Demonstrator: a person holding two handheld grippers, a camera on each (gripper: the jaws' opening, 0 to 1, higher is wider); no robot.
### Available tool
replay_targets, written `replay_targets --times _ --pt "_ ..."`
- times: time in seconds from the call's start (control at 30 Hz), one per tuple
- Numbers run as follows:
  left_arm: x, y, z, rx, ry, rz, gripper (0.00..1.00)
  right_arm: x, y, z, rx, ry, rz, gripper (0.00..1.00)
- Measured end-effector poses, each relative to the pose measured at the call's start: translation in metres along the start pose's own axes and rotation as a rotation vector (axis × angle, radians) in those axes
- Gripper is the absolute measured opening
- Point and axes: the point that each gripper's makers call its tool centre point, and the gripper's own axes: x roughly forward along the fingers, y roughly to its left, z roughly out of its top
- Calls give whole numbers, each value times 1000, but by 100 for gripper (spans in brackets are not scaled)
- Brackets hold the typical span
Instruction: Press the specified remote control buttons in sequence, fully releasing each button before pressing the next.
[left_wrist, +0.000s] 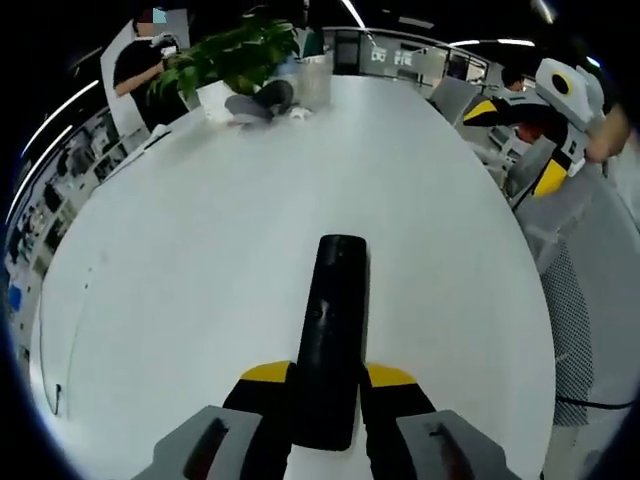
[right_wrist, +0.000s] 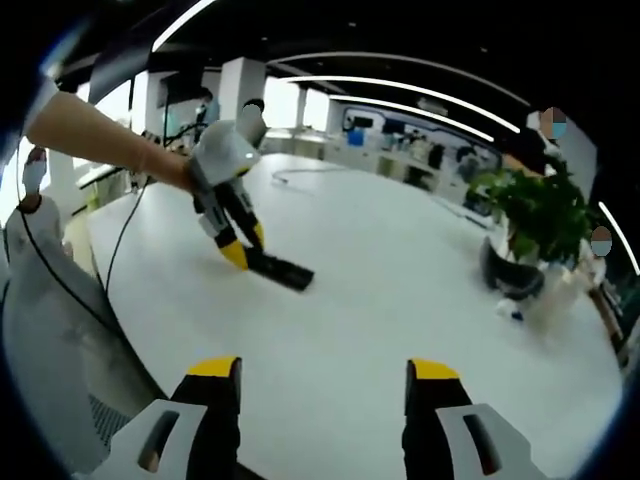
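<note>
I'm working over a big white oval table (left_wrist: 200, 260), bare across most of its top, w/ a dark cable (right_wrist: 300, 176) trailing near its far edge in the right gripper view. The room around it is an open office: ceiling light strips, desks and screens at the back, a few people standing past the table's far end.

At that far end sits a leafy potted plant (left_wrist: 235, 55), w/ a dark grey rounded item (left_wrist: 262, 98) and a pale cup-like container (left_wrist: 313, 80) just beside it; too small to tell more.

The task's thing, the black remote (left_wrist: 333, 335), lies along the table's middle, lengthwise away from me. My left gripper (left_wrist: 330, 385) has its jaws closed onto the remote's near end, holding it; in the right gripper view the same left gripper (right_wrist: 238, 250) comes down at a slant from my forearm, remote (right_wrist: 282, 269) low against the table.

My right gripper (right_wrist: 325, 385) hangs well apart from the remote, jaws wide, nothing between them.

Step in hand, as I judge it: steady the remote, bring the right in to press. To do it well I'd keep the left grip firm and flat so the remote can't rock, narrow the right jaws to one tip, come down square on one button only, lift fully clear before the next. Buttons aren't readable from here, so I'd close in slowly.
</note>
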Motion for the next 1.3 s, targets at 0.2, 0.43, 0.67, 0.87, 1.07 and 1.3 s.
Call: replay_targets --times 0.2,0.43,0.67,0.87,1.07,1.3 --pt "-1 -4 -1 27 20 -13 25 -1 -1 1 9 -7 -4 64" --pt "-3 -10 -4 54 43 -32 24 0 -1 1 9 -8 2 63" --pt "-5 -19 -8 78 67 -49 24 0 0 1 0 -7 8 63" --pt "-7 -28 -12 100 94 -59 23 1 1 0 -10 -2 11 63" --pt "-10 -38 -17 115 112 -69 23 1 2 -1 -20 5 15 63" --pt "-14 -50 -23 123 123 -76 23 2 5 -2 -43 21 17 63"
